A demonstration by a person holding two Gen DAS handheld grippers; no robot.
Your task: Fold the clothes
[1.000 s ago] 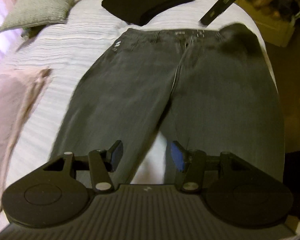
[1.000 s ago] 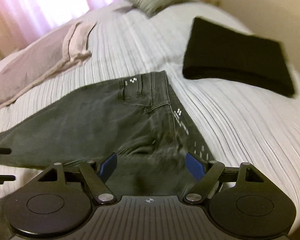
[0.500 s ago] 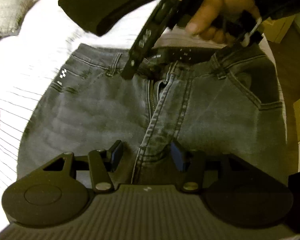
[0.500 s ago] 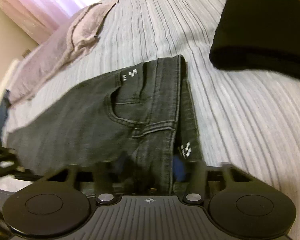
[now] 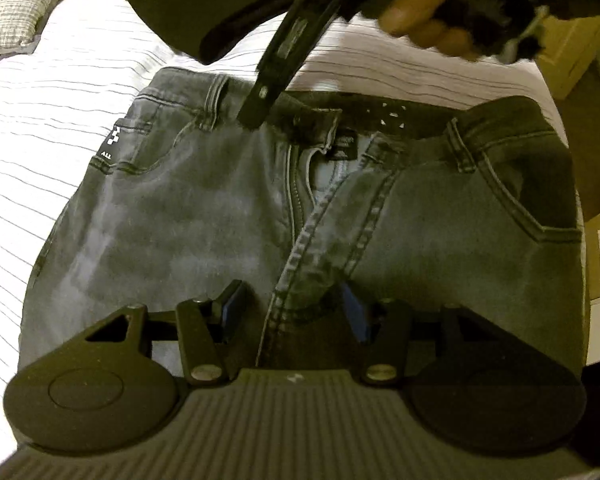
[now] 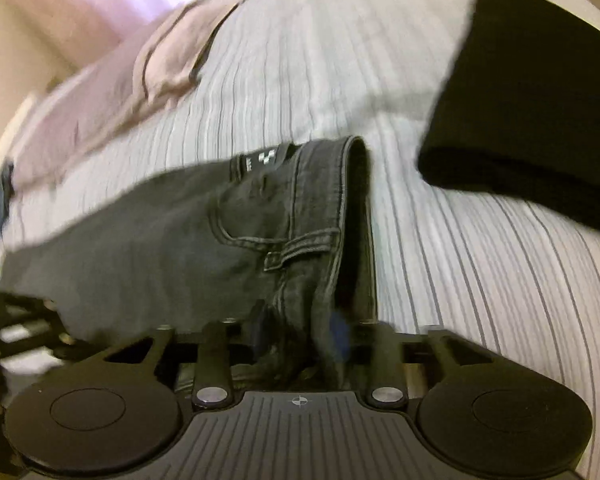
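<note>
A pair of grey jeans (image 5: pixel 204 216) is spread front-side up on a bed covered by a white striped bedspread (image 5: pixel 40 128), with the waistband turned toward the far side and the fly lying open. The left gripper (image 5: pixel 292 312) is held low over the crotch seam, its jaws set wide apart on either side of the seam, and no cloth is seen pinched between its blue pads (image 5: pixel 232 308). In the left wrist view, the right gripper (image 5: pixel 268 92) is seen reaching down at a slant to the waistband beside a belt loop, carried by a hand (image 5: pixel 432 12) at the upper edge. In the right wrist view, the jaws of the right gripper (image 6: pixel 300 332) are drawn narrow around the waistband edge of the jeans (image 6: pixel 172 240), and denim is bunched between the pads. A folded black garment (image 6: pixel 532 112) lies on the bedspread just beyond the waistband, apart from the jeans. A pink garment (image 6: pixel 112 104) is laid further off toward the window side, and a textured cushion (image 5: pixel 16 4) rests at the bed's far corner.
</note>
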